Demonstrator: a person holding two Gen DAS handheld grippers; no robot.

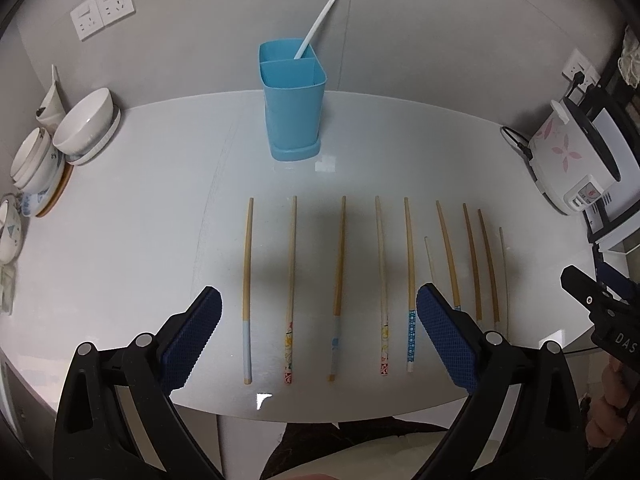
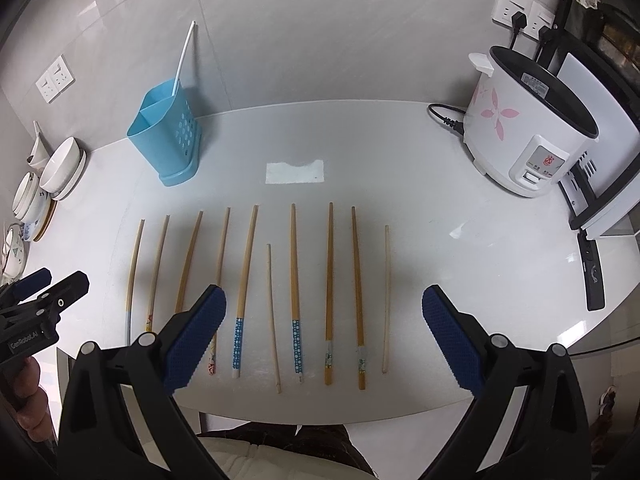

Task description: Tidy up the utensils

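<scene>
Several bamboo chopsticks (image 1: pixel 340 256) lie side by side in a row on the white table (image 1: pixel 140 220), tips pointing away; they show in the right wrist view (image 2: pixel 294 280) too. A blue two-compartment utensil holder (image 1: pixel 294 108) stands behind them with a white chopstick (image 1: pixel 318 22) leaning in its back compartment; it also shows in the right wrist view (image 2: pixel 166 136). My left gripper (image 1: pixel 319 316) is open and empty, above the near ends of the left chopsticks. My right gripper (image 2: pixel 324 316) is open and empty, above the near ends of the right chopsticks.
Stacked white bowls (image 1: pixel 86 120) and plates sit at the table's left edge. A white rice cooker (image 2: pixel 528 132) with a pink flower stands at the right, with its cord (image 2: pixel 444 118) on the table. The table's front edge runs just below the chopsticks.
</scene>
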